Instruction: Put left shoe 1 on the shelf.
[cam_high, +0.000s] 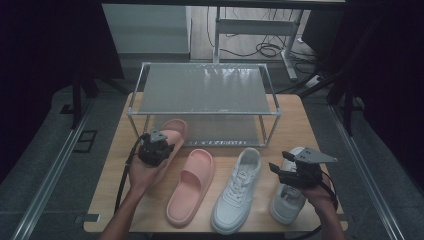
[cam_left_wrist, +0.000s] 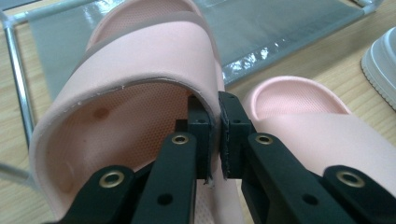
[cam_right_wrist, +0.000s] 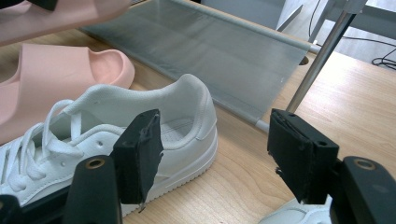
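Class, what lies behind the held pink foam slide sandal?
Behind the pink foam slide sandal, clamped by the left gripper, lies the metal-framed shoe rack's grey lower shelf. The sandal hides part of that shelf.

**Black grippers with brass rivets and grey plates**

Both forearms are seen bare, without sleeves. The left gripper (cam_high: 159, 145) is built of black parts, and a black cable (cam_high: 123, 175) is attached to it. The right gripper (cam_high: 281, 167) is topped by a grey three-cornered plate (cam_high: 314, 155). Brass-coloured rivets (cam_left_wrist: 180, 139) are set into the black jaw arms, and the pads (cam_right_wrist: 140, 151) are covered with worn black rubber.
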